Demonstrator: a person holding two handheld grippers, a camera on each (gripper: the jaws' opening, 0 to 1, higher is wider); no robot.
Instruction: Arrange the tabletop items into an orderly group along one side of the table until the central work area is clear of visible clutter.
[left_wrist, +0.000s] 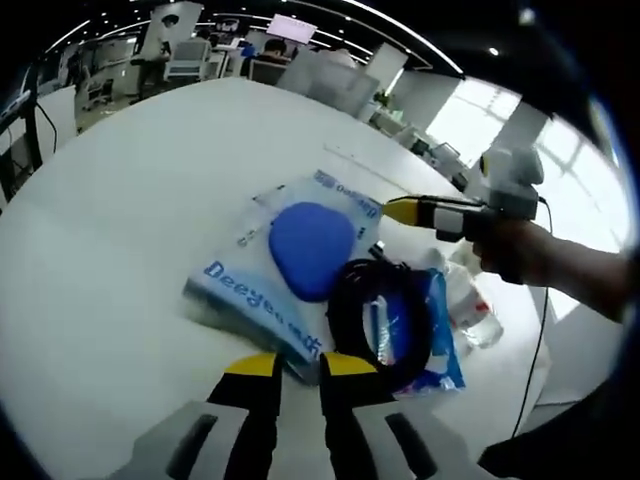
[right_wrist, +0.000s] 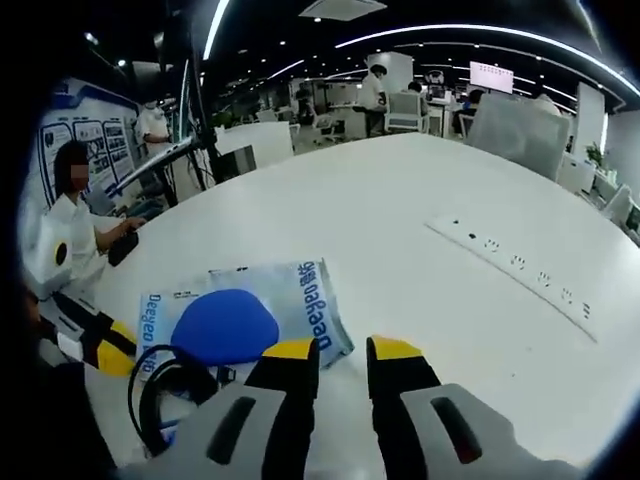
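Pouch (left_wrist: 300, 250) under blue pad | bottle (left_wrist: 470, 310): left view | both hand-held grippers slightly spread, empty

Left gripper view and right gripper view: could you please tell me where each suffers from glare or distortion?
Left gripper view: windows at right blown out white, round white table edge bowed by fisheye. Right gripper view: ceiling light strips curve, long power strip bends.

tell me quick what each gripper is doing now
Left gripper: open, holding nothing, by the bag.
Right gripper: open, holding nothing, over the table.
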